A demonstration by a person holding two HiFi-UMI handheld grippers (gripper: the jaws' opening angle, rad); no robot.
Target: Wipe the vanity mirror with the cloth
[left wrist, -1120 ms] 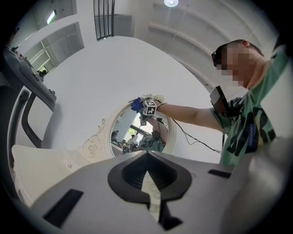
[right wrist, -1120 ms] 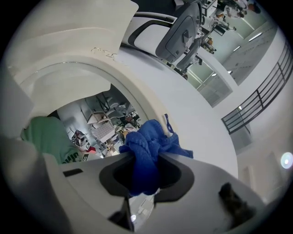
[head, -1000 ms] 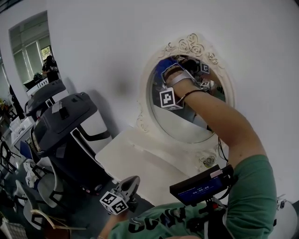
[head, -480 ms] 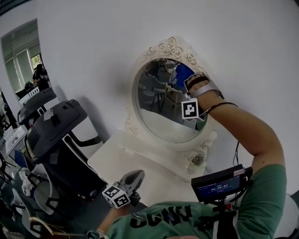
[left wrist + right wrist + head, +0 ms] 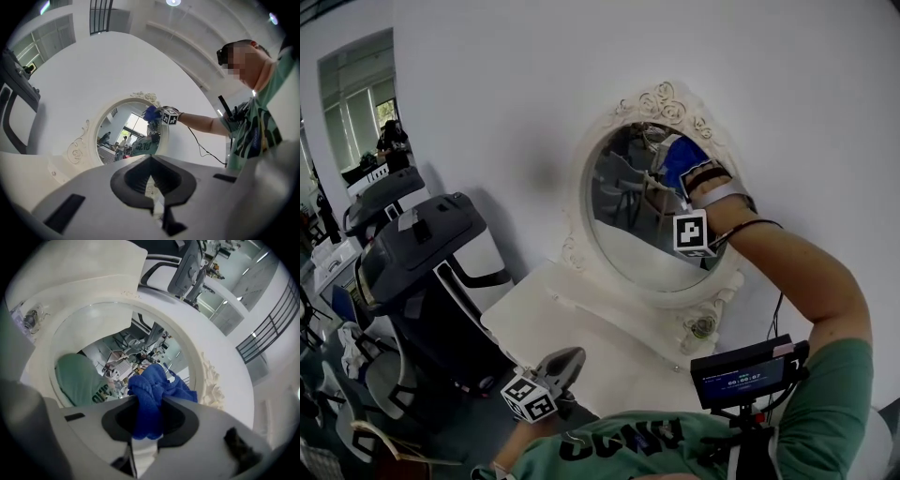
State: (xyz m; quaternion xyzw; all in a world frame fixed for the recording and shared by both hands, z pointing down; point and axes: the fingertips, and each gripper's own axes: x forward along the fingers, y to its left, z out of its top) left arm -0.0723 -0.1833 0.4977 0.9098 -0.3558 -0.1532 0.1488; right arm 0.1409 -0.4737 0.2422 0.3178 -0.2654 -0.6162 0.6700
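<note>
An oval vanity mirror (image 5: 623,220) in an ornate white frame (image 5: 661,99) stands on a white vanity table. My right gripper (image 5: 677,167) is shut on a bunched blue cloth (image 5: 680,153) and presses it to the glass at the upper right. In the right gripper view the cloth (image 5: 157,383) bulges out of the right gripper (image 5: 149,401) against the mirror (image 5: 89,333). My left gripper (image 5: 558,367) hangs low in front of the table, shut with nothing in it. The left gripper view shows the left gripper (image 5: 152,161) pointing up at the mirror (image 5: 117,136) and the cloth (image 5: 150,113).
The white table top (image 5: 581,333) spreads below the mirror. Black office chairs (image 5: 422,248) stand to the left of the table. A small screen device (image 5: 745,373) hangs at the person's chest. A white wall (image 5: 506,84) runs behind the mirror.
My right gripper has carried the cloth across the top of the glass from the upper left to the upper right. The left gripper has stayed low.
</note>
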